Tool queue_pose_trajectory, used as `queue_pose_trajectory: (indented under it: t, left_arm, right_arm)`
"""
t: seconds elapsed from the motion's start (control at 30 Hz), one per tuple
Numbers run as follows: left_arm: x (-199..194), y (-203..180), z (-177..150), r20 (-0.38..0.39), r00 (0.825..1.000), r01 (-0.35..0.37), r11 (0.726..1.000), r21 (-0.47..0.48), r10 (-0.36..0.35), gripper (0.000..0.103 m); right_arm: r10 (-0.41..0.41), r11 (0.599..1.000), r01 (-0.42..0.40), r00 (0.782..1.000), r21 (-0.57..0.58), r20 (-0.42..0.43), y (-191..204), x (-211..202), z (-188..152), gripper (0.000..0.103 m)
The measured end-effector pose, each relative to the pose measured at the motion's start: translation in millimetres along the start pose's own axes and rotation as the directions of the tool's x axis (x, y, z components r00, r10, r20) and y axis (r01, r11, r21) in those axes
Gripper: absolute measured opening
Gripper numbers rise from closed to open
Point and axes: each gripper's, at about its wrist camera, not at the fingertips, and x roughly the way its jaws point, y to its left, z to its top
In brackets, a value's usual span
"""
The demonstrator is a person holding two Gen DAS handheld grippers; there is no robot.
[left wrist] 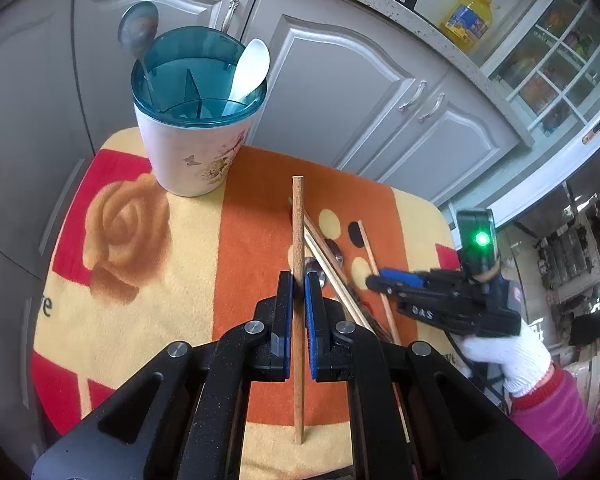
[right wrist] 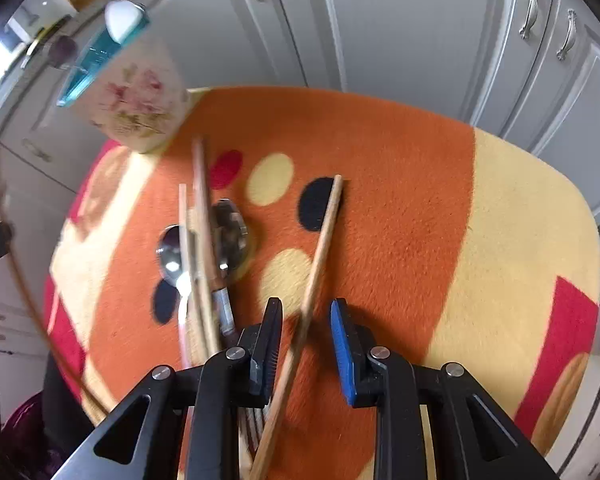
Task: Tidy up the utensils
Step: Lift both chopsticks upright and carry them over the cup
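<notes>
In the left wrist view my left gripper is shut on a wooden chopstick, which stands upright above the cloth. Up and to the left stands the white flowered utensil cup with a teal divided lid, holding a metal spoon and a white spoon. In the right wrist view my right gripper is open, its jaws on either side of a single chopstick that lies on the cloth untouched. Left of it lies a pile of chopsticks across two metal spoons.
An orange, yellow and red patterned cloth covers the small table, whose edges drop off on all sides. Grey cabinet doors stand behind. A hand in a white glove holds my right gripper at the right. An oil bottle sits on the counter.
</notes>
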Motion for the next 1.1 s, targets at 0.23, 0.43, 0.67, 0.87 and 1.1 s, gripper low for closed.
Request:
queue_pose_trajectory:
  t: [0.23, 0.43, 0.67, 0.87, 1.1]
  left_arm:
    - [-8, 0, -1, 0.009, 1.0, 0.012, 1.0, 0.001, -0.012, 0.004]
    - [-27, -1, 2, 0.036, 0.999, 0.029, 1.0, 0.01, -0.029, 0.004]
    - [-53, -9, 8, 0.074, 0.996, 0.053, 0.998, 0.031, -0.056, 0.004]
    - [-79, -11, 24, 0.125, 0.991, 0.047, 0.998, 0.044, -0.053, 0.004]
    - [-114, -6, 52, 0.198, 0.979, 0.037, 0.998, 0.045, -0.045, 0.004]
  right_arm:
    - [0.015, 0.999, -0.014, 1.0, -0.05, 0.016, 4, -8, 6, 0.006]
    - [0.071, 0.995, -0.062, 0.99, -0.074, 0.125, 7, -61, -9, 0.006]
    - [0.114, 0.989, -0.087, 0.966, -0.12, 0.232, 22, -119, -18, 0.006]
    - [0.13, 0.982, -0.085, 0.95, -0.166, 0.283, 40, -144, -9, 0.006]
    - [0.174, 0.967, -0.094, 0.922, -0.237, 0.345, 73, -173, 21, 0.006]
